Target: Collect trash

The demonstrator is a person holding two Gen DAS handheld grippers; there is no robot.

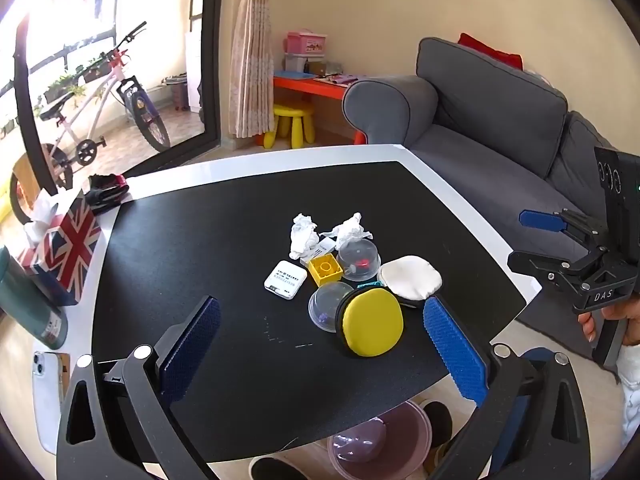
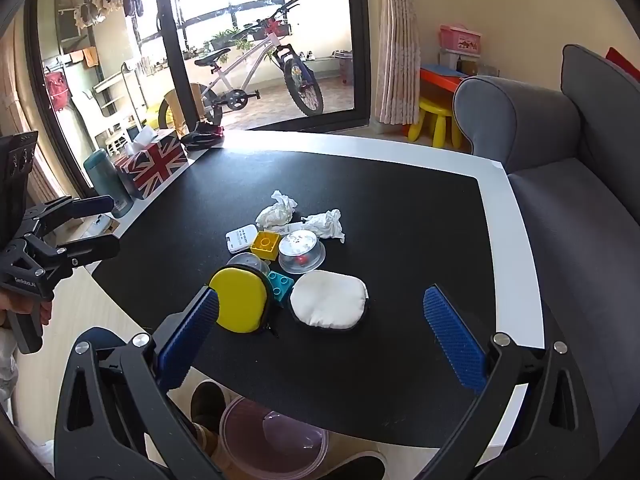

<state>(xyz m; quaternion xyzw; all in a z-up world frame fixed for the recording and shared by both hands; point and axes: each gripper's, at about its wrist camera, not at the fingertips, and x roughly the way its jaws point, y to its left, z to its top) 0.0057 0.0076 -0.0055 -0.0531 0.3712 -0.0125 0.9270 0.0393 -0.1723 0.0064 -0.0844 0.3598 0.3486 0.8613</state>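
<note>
Nothing is collected yet, as far as we can judge. We hold the left tool [image 1: 320, 344] over the near edge of the counter [image 1: 224, 216], blue pads wide apart, nothing between them. The right tool [image 2: 320, 334] hangs the same way on its side, pads spread, empty.

The trash sits mid-counter: two crumpled tissues, one [image 1: 302, 234] at the back left of the pile, the other [image 1: 352, 228] just beside it to the right, touching the clear dome [image 1: 359, 260]. We take a small paper slip [image 1: 323, 247] between them as likely trash too.

Mixed in, probably not trash: white tag [image 1: 285, 280], yellow block [image 1: 325, 269], teal block [image 2: 280, 282], second clear dome [image 1: 326, 310], yellow round pouch [image 1: 372, 322], white round pouch [image 1: 410, 278]. The pouches lie nearest to us, in front of the tissues.

The bin [image 2: 274, 438], a clear purple tub, stands on the floor under the near edge of the counter; we see no tissue in it, though part of it is hidden.

So all remains: reach past the pouches, pinch each tissue, drop it in the bin. The tissue box [image 1: 66, 246], green flask [image 1: 30, 304] and phone [image 1: 48, 396] on the left rim are out of play.
</note>
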